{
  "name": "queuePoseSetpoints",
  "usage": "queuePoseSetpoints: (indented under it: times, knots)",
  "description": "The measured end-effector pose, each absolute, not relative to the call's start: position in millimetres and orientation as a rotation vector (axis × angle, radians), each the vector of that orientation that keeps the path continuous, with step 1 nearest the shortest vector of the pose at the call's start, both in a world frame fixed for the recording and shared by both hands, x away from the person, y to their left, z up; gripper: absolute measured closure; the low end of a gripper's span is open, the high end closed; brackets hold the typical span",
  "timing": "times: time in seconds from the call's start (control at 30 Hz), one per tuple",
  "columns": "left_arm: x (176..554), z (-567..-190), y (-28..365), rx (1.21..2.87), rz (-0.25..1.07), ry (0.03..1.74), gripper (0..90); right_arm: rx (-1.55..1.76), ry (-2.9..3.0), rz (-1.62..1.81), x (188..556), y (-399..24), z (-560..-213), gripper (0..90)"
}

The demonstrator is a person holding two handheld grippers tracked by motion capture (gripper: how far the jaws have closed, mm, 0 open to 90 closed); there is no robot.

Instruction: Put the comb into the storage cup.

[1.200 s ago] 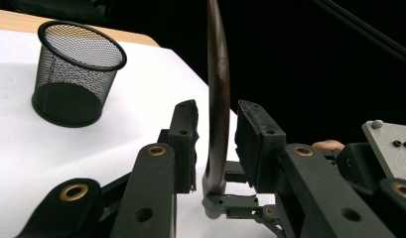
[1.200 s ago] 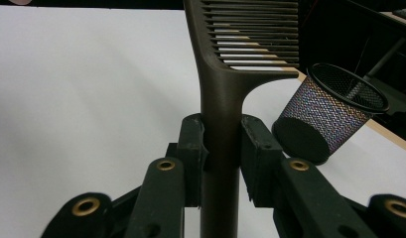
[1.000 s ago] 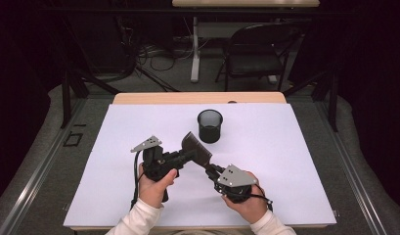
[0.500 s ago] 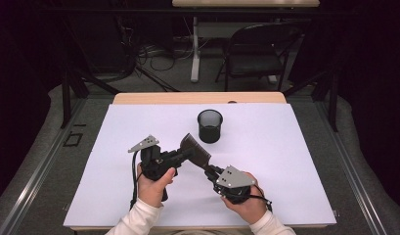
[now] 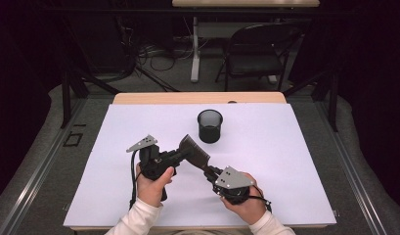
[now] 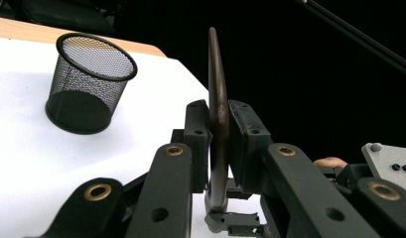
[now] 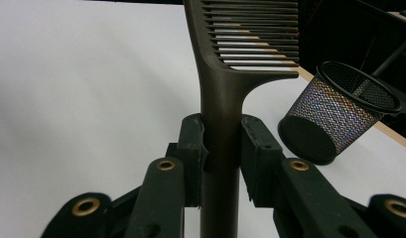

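Our left gripper (image 5: 177, 157) has just been closing its fingers, and in the left gripper view the pads (image 6: 198, 144) now press both flat sides of the dark brown plastic wide-tooth comb (image 5: 193, 152). Our right gripper (image 5: 211, 172) grips the comb's handle, so the comb hangs between both hands above the white tabletop (image 5: 295, 161), near and left of the black wire-mesh cup (image 5: 210, 126). We judge a handover is under way, with both grips now secure. The right gripper view shows the teeth broadside; the left gripper view shows the comb edge-on; the high view shows the cup standing upright, well apart.
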State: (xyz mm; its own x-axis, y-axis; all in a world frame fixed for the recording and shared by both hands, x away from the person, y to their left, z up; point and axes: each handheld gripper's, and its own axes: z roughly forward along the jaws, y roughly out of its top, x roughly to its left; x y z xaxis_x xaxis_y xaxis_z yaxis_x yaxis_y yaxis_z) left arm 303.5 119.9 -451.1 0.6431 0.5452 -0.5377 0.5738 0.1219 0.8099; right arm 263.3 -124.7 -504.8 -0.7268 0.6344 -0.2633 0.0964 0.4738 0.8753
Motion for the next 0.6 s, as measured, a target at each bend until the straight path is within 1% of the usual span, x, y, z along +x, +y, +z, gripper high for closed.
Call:
queuePoseSetpoints:
  times: [0.27,0.6]
  knots:
    - [304.5,-452.2,120.9,1.514,-0.046,0.983,82.2,0.604,2.15,1.227,263.4,-124.5,-505.1,72.7]
    - [306.2,-454.4,122.4,1.492,-0.086,0.989,83.1,0.605,2.153,1.225,263.4,-124.1,-505.4,72.7]
